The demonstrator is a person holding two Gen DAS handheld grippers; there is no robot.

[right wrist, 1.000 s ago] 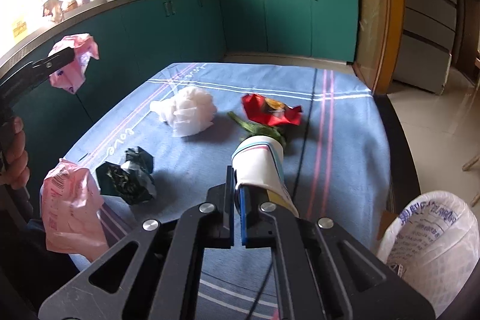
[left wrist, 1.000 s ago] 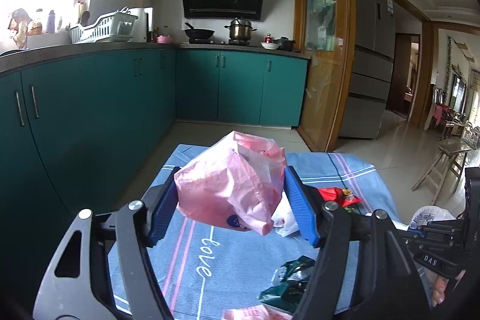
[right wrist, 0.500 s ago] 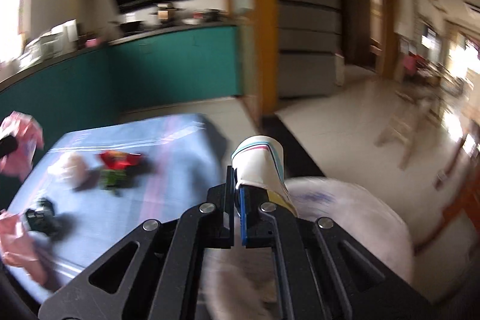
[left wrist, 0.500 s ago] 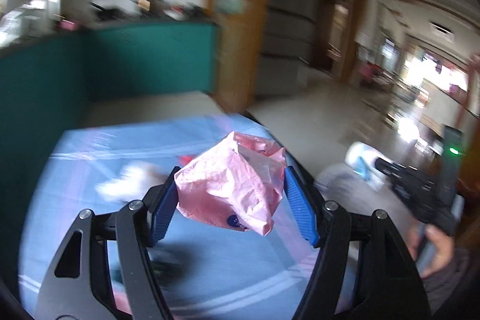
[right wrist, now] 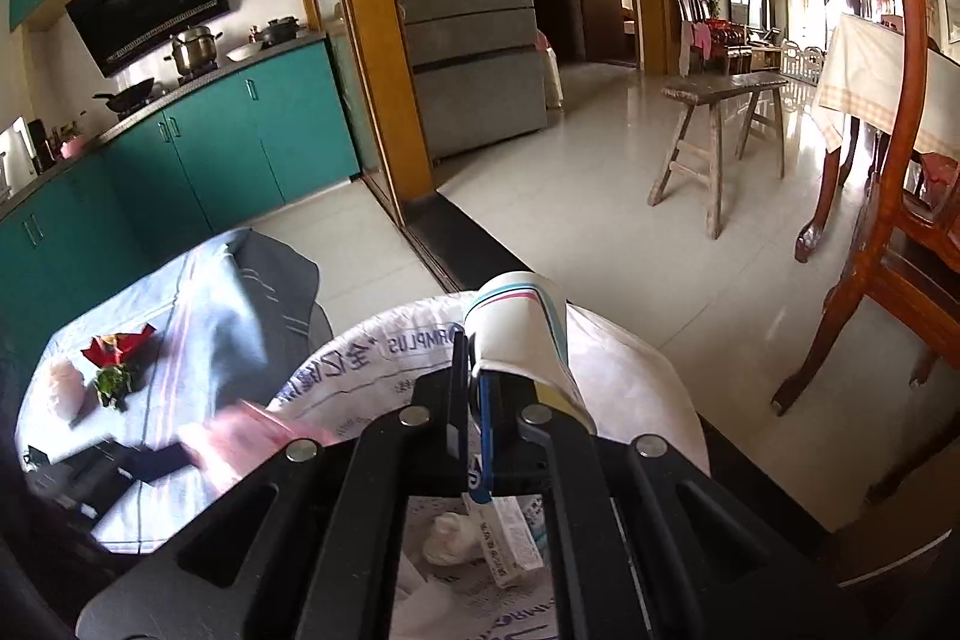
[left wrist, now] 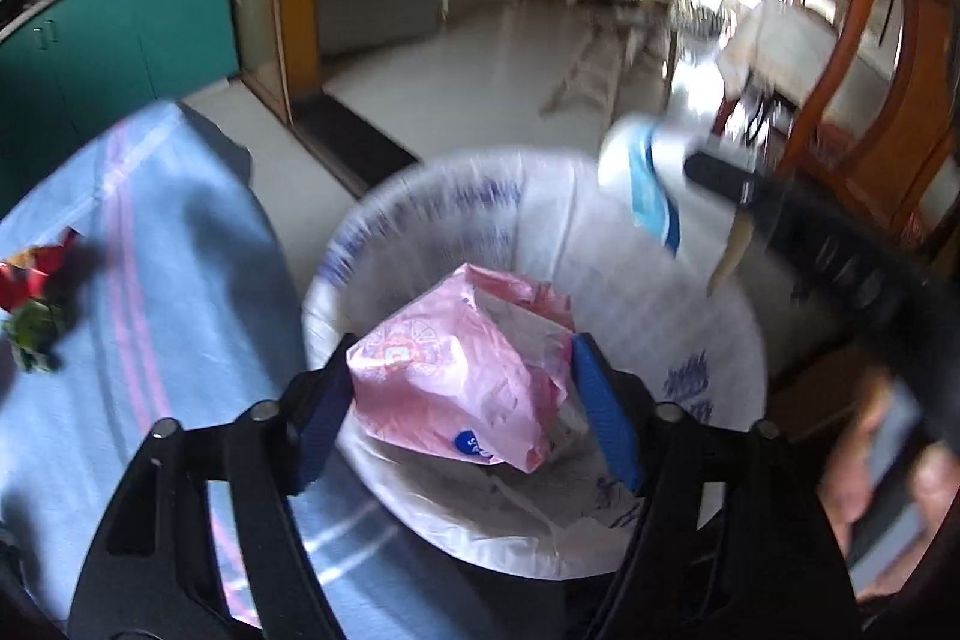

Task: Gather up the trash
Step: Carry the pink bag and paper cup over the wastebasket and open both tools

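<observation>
- Both grippers have swung off the desk and now hang over the white sack.
- The left gripper has its jaws clamped on the crumpled pink bag above the sack's mouth.
- The right gripper has its jaws pinching the paper cup by its rim.
- Red and green wrappers lie on the blue desk cloth.

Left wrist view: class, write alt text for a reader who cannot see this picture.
The left gripper clamps a crumpled pink plastic bag between its blue pads, above the open mouth of a white woven sack. At right, motion-blurred, the right gripper holds a white paper cup over the same sack. A blue striped tablecloth with red and green scraps lies to the left.
</observation>
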